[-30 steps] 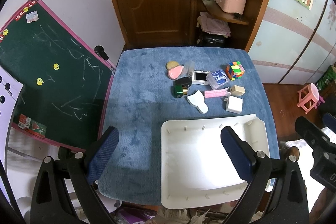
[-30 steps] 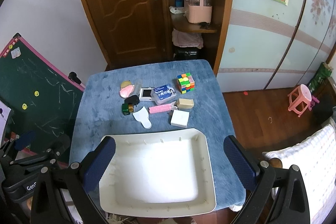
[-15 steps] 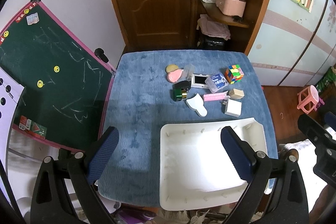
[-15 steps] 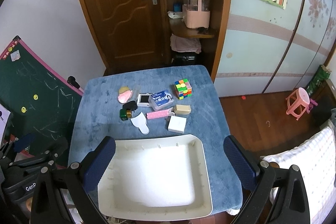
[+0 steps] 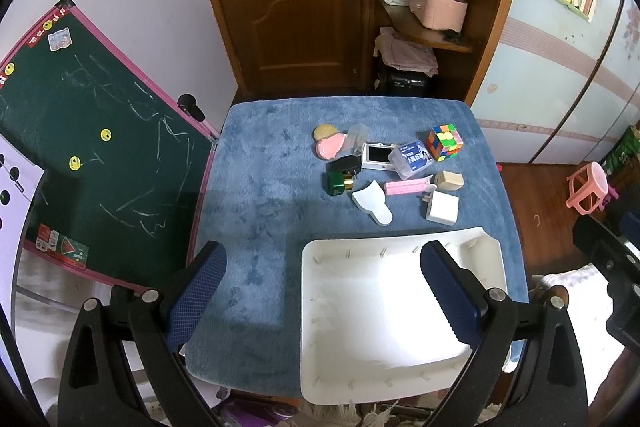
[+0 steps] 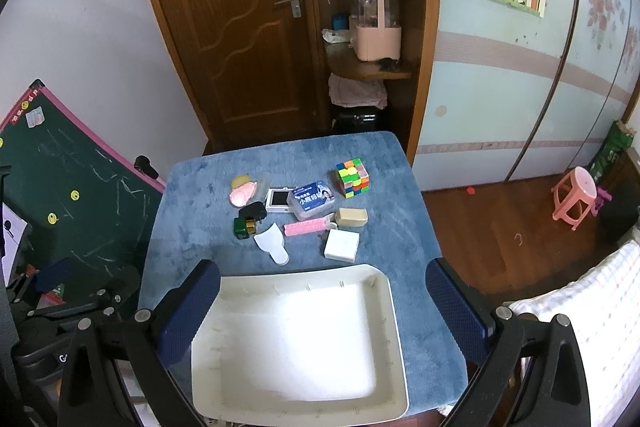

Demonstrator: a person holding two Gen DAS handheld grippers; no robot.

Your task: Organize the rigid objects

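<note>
One tray [image 6: 394,323], one cube [image 6: 352,177], two chargers [image 6: 341,245].

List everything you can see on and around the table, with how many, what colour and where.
table: one, blue plush cover, centre
tray: one, white, empty, near edge of table
puzzle cube: one, multicoloured, far right of the cluster
white block: one, just beyond the tray
tan block: one, behind the white block
pink comb: one, middle of cluster
labelled box: one, clear with blue label, left of the cube
green bottle: one, lying at cluster's left
chalkboard: one, green with pink frame, left of table
stool: one, pink, on floor at right
left gripper: blue pads, open, empty
right gripper: blue pads, open, empty
</note>
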